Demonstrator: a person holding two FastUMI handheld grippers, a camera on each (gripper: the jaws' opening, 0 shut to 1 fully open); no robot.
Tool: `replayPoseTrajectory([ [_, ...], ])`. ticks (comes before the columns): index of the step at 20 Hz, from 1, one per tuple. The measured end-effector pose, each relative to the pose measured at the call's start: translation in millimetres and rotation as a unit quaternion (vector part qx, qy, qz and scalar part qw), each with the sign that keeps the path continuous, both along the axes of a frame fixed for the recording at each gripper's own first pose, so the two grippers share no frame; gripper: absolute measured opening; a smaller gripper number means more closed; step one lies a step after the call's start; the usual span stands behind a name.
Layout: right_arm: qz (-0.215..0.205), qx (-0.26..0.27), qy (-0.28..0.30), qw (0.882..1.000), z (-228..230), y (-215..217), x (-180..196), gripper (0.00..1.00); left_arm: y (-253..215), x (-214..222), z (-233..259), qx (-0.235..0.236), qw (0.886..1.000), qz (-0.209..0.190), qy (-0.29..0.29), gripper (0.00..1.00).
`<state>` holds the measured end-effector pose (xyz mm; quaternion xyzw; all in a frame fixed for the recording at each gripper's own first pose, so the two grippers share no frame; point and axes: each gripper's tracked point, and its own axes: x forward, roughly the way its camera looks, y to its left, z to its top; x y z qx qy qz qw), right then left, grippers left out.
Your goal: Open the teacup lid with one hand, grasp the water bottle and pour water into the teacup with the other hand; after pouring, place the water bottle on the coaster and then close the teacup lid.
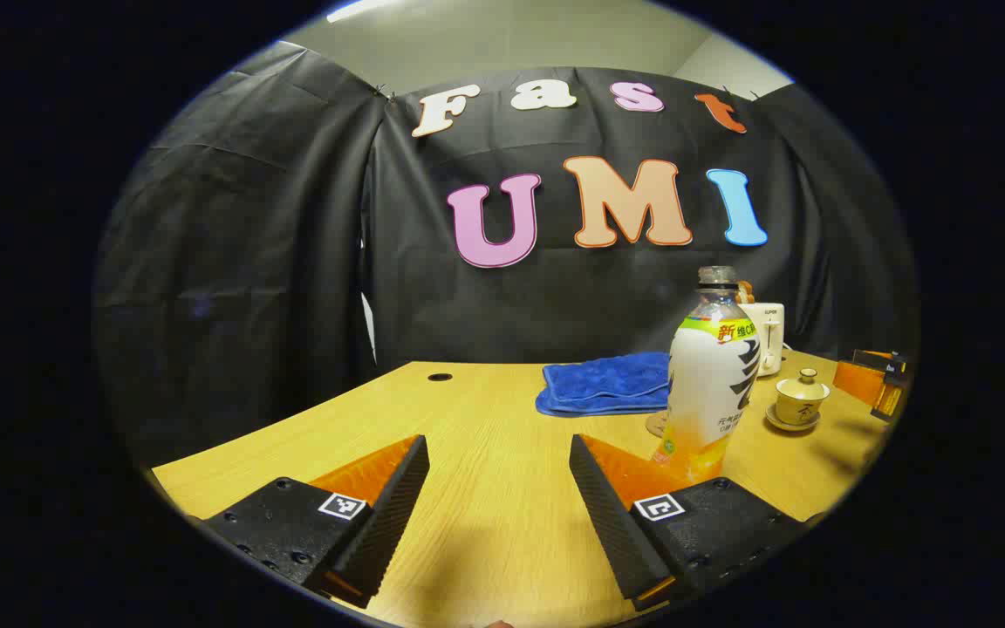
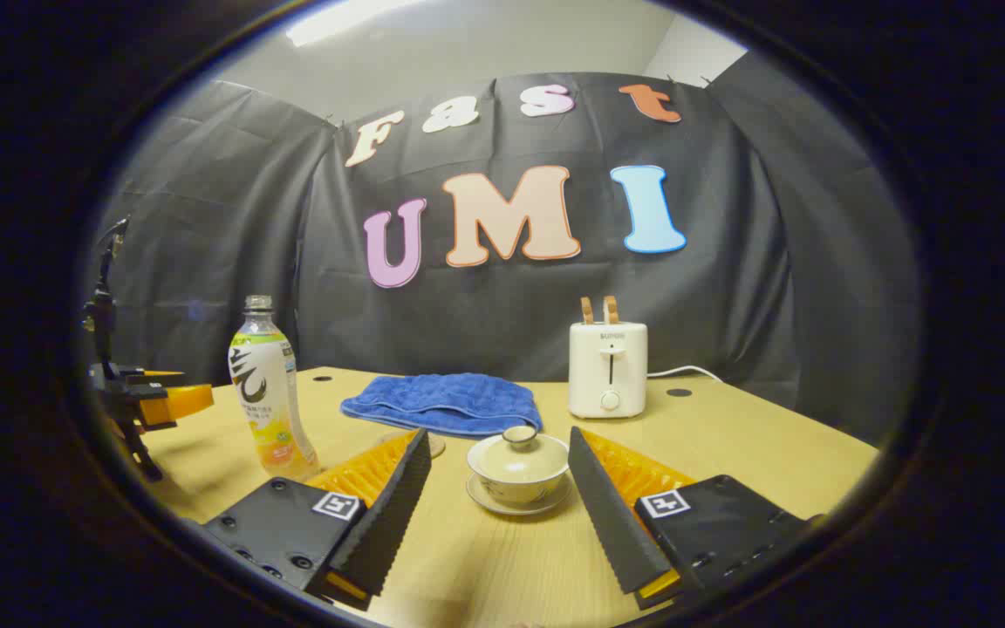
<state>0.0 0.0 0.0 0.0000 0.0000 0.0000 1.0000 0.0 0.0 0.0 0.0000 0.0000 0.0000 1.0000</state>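
A water bottle [image 1: 712, 384] with a white and orange label stands upright on the wooden table [image 1: 485, 523], just right of and beyond my left gripper [image 1: 498, 449], which is open and holds nothing. The cream teacup [image 2: 518, 467], lid on, sits on its saucer straight ahead of my right gripper [image 2: 498, 436], whose open fingers frame it without touching. A round coaster [image 2: 434, 446] peeks out beside that gripper's left finger. In the right gripper view the bottle [image 2: 265, 388] stands to the left, and the teacup [image 1: 802, 399] sits at the far right of the left gripper view.
A folded blue towel [image 2: 446, 401] lies behind the cup, and a white toaster [image 2: 607, 366] with its cord stands at the back. The left gripper [image 2: 145, 401] shows at the left edge of the right gripper view. The booth cloth walls close the table's back and sides.
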Motion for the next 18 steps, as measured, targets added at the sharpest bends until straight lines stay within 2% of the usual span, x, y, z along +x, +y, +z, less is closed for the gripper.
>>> replayPoseTrajectory([
  [8,-0.012,0.000,0.000,1.000,-0.5,-3.8,-0.2,1.00,-2.5,-0.1,5.5,-0.006,1.000,-0.004,-0.030,0.95],
  [18,-0.012,0.000,-0.001,1.000,-0.1,-4.1,-1.1,1.00,-2.6,0.9,3.1,-0.006,0.999,-0.004,-0.031,0.95],
])
